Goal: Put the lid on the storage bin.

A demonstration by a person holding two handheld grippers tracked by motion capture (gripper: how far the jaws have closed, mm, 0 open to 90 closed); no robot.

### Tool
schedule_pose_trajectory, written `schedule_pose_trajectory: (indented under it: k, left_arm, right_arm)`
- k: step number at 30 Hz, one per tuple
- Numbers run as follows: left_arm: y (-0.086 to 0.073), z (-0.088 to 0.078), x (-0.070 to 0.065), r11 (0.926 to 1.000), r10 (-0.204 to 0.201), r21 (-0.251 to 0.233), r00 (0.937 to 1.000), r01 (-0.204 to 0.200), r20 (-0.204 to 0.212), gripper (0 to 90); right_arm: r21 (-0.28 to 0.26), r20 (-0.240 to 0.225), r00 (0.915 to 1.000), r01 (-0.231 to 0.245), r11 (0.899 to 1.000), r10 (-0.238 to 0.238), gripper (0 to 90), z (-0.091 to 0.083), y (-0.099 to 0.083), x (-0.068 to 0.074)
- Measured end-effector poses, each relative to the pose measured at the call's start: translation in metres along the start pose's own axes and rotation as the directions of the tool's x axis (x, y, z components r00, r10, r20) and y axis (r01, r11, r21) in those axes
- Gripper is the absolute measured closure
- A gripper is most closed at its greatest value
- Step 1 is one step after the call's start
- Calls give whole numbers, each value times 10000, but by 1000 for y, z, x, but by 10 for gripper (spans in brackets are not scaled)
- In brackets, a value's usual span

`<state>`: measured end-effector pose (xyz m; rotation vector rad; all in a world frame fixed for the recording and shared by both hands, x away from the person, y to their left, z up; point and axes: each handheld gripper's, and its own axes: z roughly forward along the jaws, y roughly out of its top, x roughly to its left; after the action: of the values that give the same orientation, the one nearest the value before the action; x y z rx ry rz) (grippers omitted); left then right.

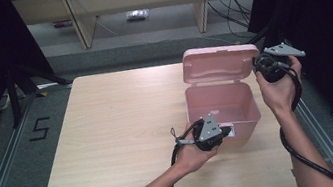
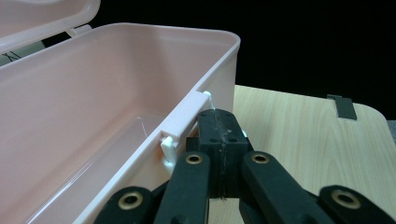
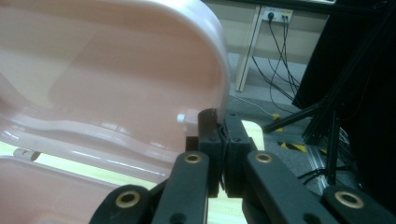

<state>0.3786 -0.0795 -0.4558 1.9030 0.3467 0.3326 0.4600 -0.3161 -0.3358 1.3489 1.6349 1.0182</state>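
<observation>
Risks, left to right. The pink box (image 1: 223, 110) sits on the right half of the table (image 1: 120, 131), open and empty, lid (image 1: 220, 63) standing up at the back.

1. The left gripper (image 1: 226, 131) is at the box's front wall near the white latch (image 2: 169, 148). My read: if that hand pushes or lifts, the light empty box slides or tips, since nothing weighs it down. The latch tab looks thin, so a sideways nudge could bend it.
2. The right gripper (image 1: 257, 65) is at the right edge of the lid, near the rim. Judgement: if it slips off the curved rim, the lid may drop shut, possibly onto the left jaws at the front wall. Forcing it further back would load the hinge.

Tool state:
- Left: jaws pressed together, pads meeting in the left gripper view (image 2: 219, 135). Tip is right against the front wall beside the latch; nothing clearly between the pads.
- Right: jaws also together (image 3: 219, 133). They look to be nipping the lid's edge, though how much rim sits between the pads I can't tell.
</observation>
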Motion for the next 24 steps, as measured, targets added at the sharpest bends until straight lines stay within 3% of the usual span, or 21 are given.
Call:
schedule_pose_trajectory:
  k: [5, 7, 10, 13, 18, 20, 23, 24]
  left_arm:
    - [0, 0, 0, 10000, 16, 6, 10000, -16, 5, 900]
    - [0, 0, 0, 10000, 26, 12, 10000, -26, 2, 900]
    - [0, 0, 0, 10000, 11, 14, 10000, -11, -1, 900]
    - [0, 0, 0, 10000, 12, 21, 10000, -12, 5, 900]
    - [0, 0, 0, 10000, 45, 35, 10000, -45, 17, 900]
    - [0, 0, 0, 10000, 48, 40, 10000, -48, 13, 900]
    - [0, 0, 0, 10000, 39, 49, 10000, -39, 14, 900]
    - [1, 0, 0, 10000, 44, 52, 10000, -44, 17, 900]
  right_arm:
    - [-73, 54, 9998, 186, 9998, -186, 896, -1, -1, 0]
    - [5, 43, 10000, -80, 10000, 80, 895, -3, -1, 2]
    - [-86, 112, 9998, 189, 9998, -188, 895, -3, -2, 1]
    - [-61, 34, 10000, -66, 10000, 66, 895, -4, -3, 3]
    - [-133, 98, 9994, 319, 9994, -318, 895, -5, -4, 1]
    - [-83, 102, 9999, -31, 10000, 32, 895, -6, -5, 4]
    - [-123, 97, 9995, 316, 9994, -314, 894, -7, -6, 2]
    - [-260, 144, 9997, 223, 9994, -219, 894, -7, -7, 3]
